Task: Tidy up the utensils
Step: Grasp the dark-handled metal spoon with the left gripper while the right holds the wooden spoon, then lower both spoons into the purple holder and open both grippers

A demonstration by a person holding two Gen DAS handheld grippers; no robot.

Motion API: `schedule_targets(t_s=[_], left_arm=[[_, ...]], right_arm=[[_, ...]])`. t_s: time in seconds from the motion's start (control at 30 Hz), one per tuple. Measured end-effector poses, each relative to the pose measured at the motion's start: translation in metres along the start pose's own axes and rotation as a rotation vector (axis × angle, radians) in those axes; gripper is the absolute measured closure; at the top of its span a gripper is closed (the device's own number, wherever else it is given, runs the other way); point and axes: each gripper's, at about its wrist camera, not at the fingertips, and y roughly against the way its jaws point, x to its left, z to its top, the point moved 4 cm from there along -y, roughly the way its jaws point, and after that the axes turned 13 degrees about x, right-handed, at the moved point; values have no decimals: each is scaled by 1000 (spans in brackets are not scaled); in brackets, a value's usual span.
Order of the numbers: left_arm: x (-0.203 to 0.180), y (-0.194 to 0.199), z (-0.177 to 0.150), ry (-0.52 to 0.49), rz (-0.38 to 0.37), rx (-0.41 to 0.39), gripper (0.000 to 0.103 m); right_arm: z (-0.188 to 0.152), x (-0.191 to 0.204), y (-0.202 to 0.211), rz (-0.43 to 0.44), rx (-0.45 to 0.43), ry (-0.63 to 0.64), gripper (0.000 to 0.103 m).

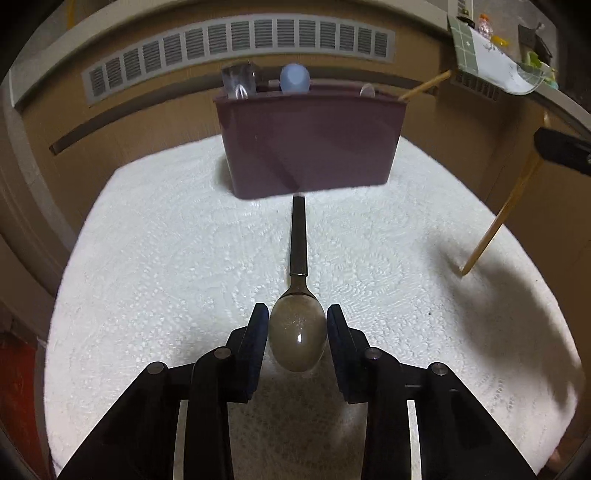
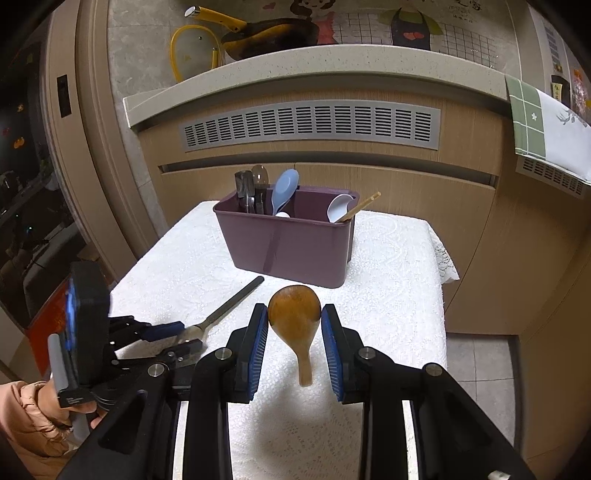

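Note:
A purple utensil caddy [image 2: 295, 240] stands at the back of the white-clothed table [image 2: 388, 295] and holds several spoons and chopsticks. My left gripper [image 1: 297, 325] is shut on the bowl of a metal spoon [image 1: 297, 336], whose dark handle points toward the caddy [image 1: 310, 144]. My right gripper [image 2: 294, 325] is shut on the bowl of a wooden spoon [image 2: 295, 317], its handle hanging down. The left gripper [image 2: 177, 332] with the metal spoon [image 2: 236, 299] also shows in the right wrist view. In the left wrist view the wooden spoon's handle [image 1: 498, 218] slants at the right.
A wooden cabinet with a grey vent grille [image 2: 310, 123] stands behind the table, under a countertop with a pan [image 2: 266, 33]. A green-and-white cloth [image 2: 543, 125] hangs at the right. The table edge drops to the floor on the right [image 2: 476, 354].

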Motion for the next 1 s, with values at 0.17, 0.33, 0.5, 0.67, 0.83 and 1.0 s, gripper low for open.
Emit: schedule_targets(t_s=[0.17,0.33,0.5,0.67,0.83,1.0], left_arm=[[0,44,4,-12,39,-111,69],[2,80,11,-20,39,-195,70],[0,96,23,-35,36,-242,70],[4,108,25,-31,17,-257,70],[2,114,27,-34,17,-268,70],[3,126,37,-27,-13,-287,70]], right_arm=[[2,5,11,-6,-23,8,76],[5,12,22,-9,-44,25,76],[7,18,29,-9,-59,41,76],[8,18,33,-3,-63,41,76],[10,18,34,-3,-65,44,76],[16,20,35,1,-63,49,76]])
